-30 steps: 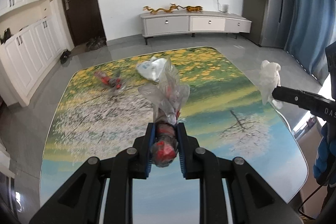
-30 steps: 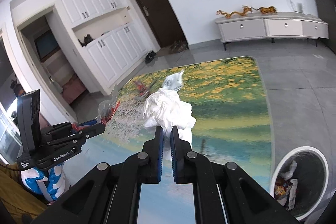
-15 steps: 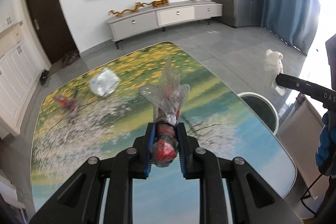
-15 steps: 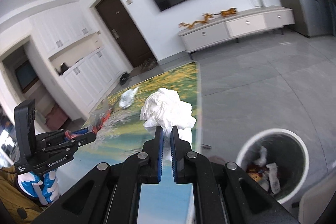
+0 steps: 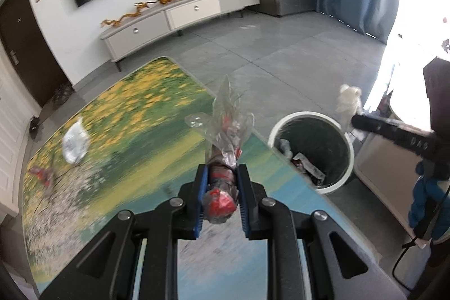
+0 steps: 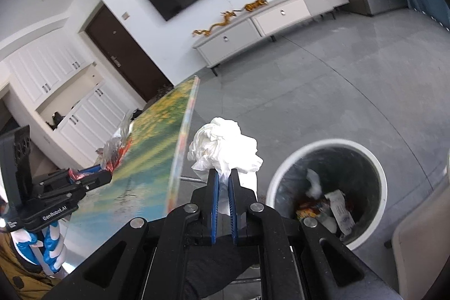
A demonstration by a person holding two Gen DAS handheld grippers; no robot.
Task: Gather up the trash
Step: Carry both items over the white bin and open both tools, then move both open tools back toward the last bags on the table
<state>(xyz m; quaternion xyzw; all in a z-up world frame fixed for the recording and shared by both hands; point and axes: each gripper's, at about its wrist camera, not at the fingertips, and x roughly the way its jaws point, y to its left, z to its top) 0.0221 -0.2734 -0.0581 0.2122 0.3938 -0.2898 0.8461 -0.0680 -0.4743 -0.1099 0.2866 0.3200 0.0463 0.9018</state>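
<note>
My left gripper (image 5: 220,173) is shut on a crumpled clear-and-red plastic wrapper (image 5: 223,137), held over the right side of the printed table (image 5: 135,137). My right gripper (image 6: 223,177) is shut on a crumpled white tissue (image 6: 225,144), held past the table's edge, just left of the white-rimmed trash bin (image 6: 326,187) on the floor. In the left wrist view the bin (image 5: 312,148) stands beside the table, with the tissue (image 5: 348,100) over its far right rim. A white crumpled wrapper (image 5: 74,142) and a small red wrapper (image 5: 42,173) lie on the table's left part.
Several scraps lie inside the bin. A beige chair (image 6: 422,243) stands right of it. A low TV cabinet (image 5: 180,16) and a wall TV are at the back, a dark door and white cupboards at the left. Grey tiled floor (image 5: 281,58) surrounds the table.
Both grippers swung right with their loads, from over the table toward the bin. The bin came into the left wrist view; the tissue now hangs beside the table's edge.
</note>
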